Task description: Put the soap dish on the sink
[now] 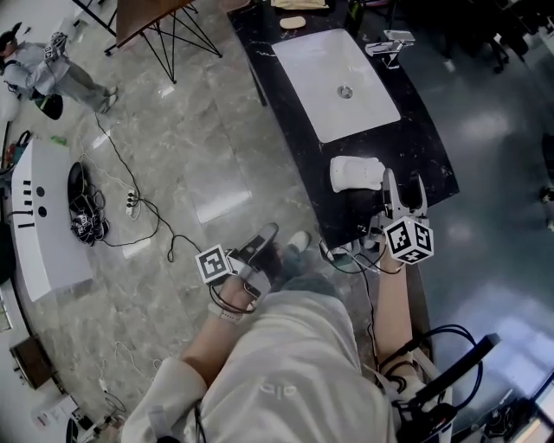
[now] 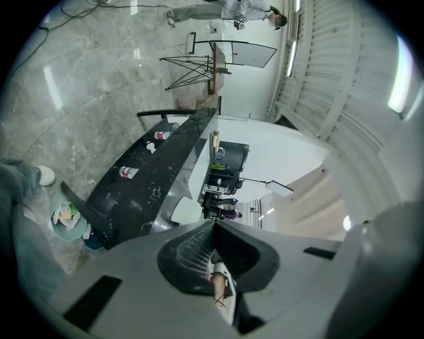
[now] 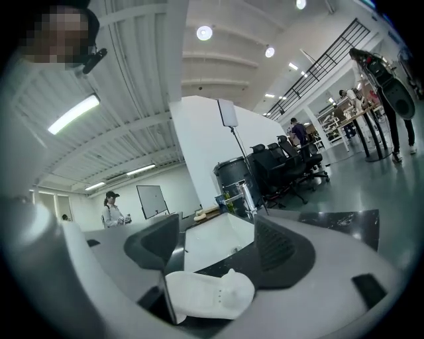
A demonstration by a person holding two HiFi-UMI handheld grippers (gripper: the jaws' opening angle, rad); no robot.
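The white soap dish (image 1: 357, 173) lies on the black counter (image 1: 424, 138), on the near side of the white sink basin (image 1: 338, 82). My right gripper (image 1: 405, 179) hovers just right of the dish with its jaws wide apart and nothing held. In the right gripper view the soap dish (image 3: 209, 294) sits low between the open right gripper (image 3: 215, 228) jaws, with the basin (image 3: 215, 242) beyond it. My left gripper (image 1: 268, 232) hangs off the counter by the person's leg. Seen in its own view, the left gripper (image 2: 213, 225) is shut and empty.
A chrome faucet (image 1: 389, 43) stands at the basin's right side. Small items (image 1: 294, 22) lie at the counter's far end. On the marble floor are cables with a power strip (image 1: 130, 206), a white unit (image 1: 43, 216), a black-legged table (image 1: 164, 26), and a person (image 1: 43, 69) far left.
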